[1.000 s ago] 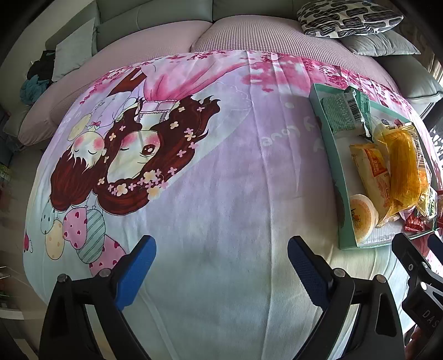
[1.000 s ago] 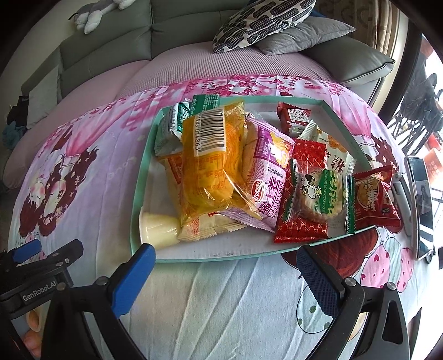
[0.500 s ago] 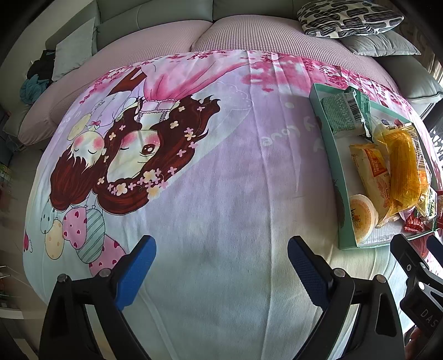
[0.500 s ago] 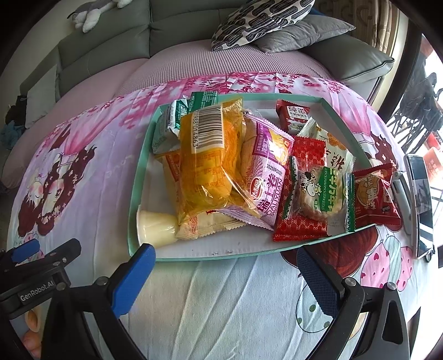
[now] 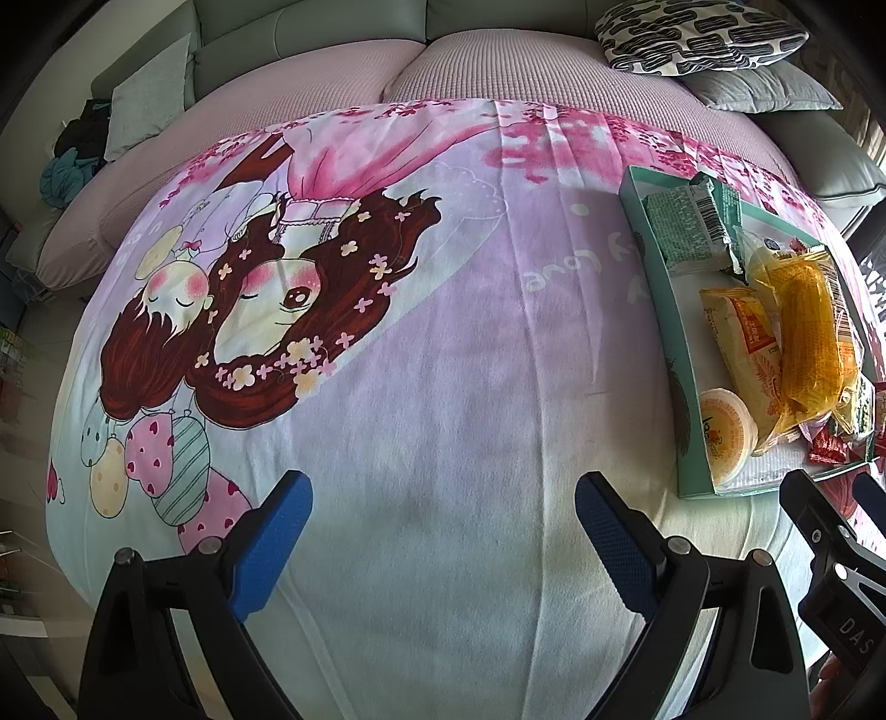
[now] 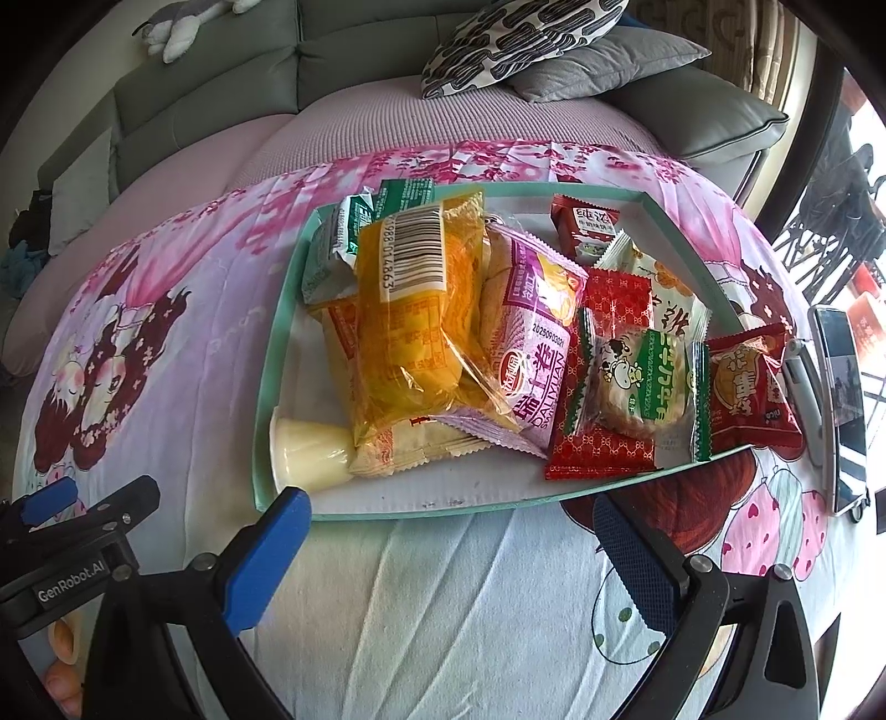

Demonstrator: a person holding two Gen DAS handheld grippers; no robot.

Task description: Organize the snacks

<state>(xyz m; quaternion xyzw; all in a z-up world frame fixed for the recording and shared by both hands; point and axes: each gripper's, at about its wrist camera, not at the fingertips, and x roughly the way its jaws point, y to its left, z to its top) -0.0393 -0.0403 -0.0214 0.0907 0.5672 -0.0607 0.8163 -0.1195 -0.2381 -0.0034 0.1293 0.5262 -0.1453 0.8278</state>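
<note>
the left gripper [image 5: 443, 531] hovers over the cartoon-printed cloth [image 5: 443, 387] with its two blue pads spread wide and nothing between them. ahead of it there is only the printed picture of two girls; the teal tray [image 5: 659, 310] lies ahead and to its right side, with its near corner just beside the tip of the other tool. the right gripper [image 6: 448, 537] is also spread wide and holds nothing, and its two pads [image 6: 266, 554] stand just before the near rim of the tray [image 6: 266, 354], apart from it. in the tray, straight ahead of the right gripper, the snacks lie in a loose heap: a big yellow packet [image 6: 415, 321] with a barcode lies on top of an orange-white packet [image 6: 410, 443] and partly over a purple packet [image 6: 531, 354]. ahead of the left pad a small pudding cup [image 6: 310, 451] lies on its side at the near left corner of the tray. ahead of the right pad there is a green-edged biscuit packet [image 6: 637, 382] on a red wrapper [image 6: 603, 448], and a red packet [image 6: 747, 387] hangs over the right rim. further back are a green packet [image 6: 332, 243] and a small dark red packet [image 6: 587, 227]. to the right, outside the tray, a phone [image 6: 847, 404] lies on the cloth. behind the cloth is a grey-green sofa [image 6: 221, 72] with a patterned cushion [image 6: 515, 39].
</note>
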